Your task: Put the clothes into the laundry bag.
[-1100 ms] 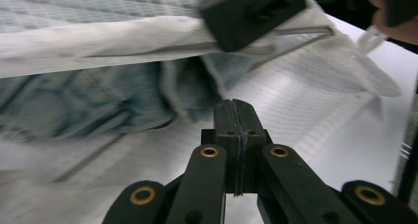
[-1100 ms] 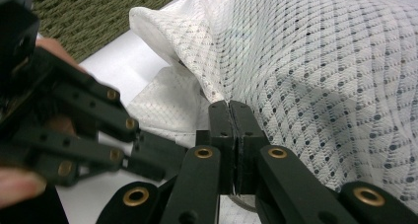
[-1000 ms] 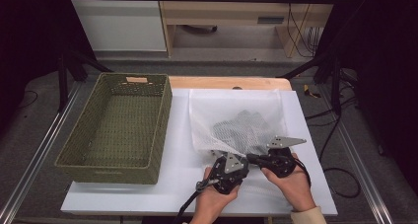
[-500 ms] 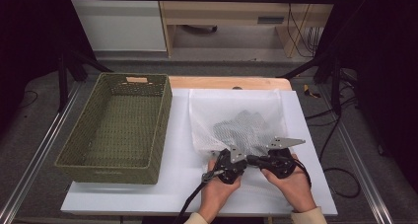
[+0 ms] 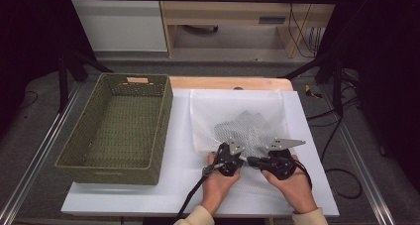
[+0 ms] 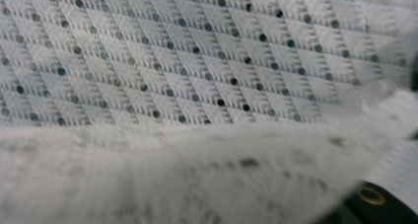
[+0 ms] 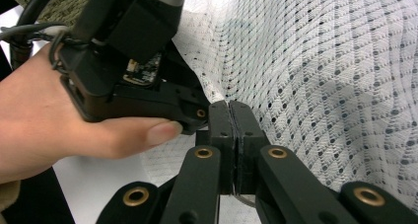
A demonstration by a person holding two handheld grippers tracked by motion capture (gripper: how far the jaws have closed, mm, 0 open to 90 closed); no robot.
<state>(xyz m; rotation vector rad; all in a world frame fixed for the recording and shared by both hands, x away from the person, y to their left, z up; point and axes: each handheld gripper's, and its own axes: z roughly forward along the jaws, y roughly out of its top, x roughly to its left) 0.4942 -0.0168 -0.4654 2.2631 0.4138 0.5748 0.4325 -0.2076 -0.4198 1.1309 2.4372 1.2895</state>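
Observation:
A white mesh bag (image 5: 237, 111) lies flat on the white table (image 5: 173, 190) with a dark garment (image 5: 247, 128) inside it. At the bag's near edge both grippers meet tip to tip. My right gripper (image 7: 230, 108) is shut, pinching the mesh edge (image 7: 217, 93); in the high view this right gripper (image 5: 250, 160) points left. My left gripper (image 5: 239, 157) sits just beside it, its body (image 7: 123, 61) in a hand. In the left gripper view the mesh (image 6: 197, 61) drapes over the jaws, and one jaw link (image 6: 369, 197) stands as on a shut gripper.
A deep green woven basket (image 5: 111, 171) stands left of the bag. Black cables trail from the grippers toward the table's front edge (image 5: 198, 212). Bare white table lies between the basket and the bag.
The left gripper has moved forward up to the bag's near edge, beside the right gripper. The right gripper has stayed about where it was.

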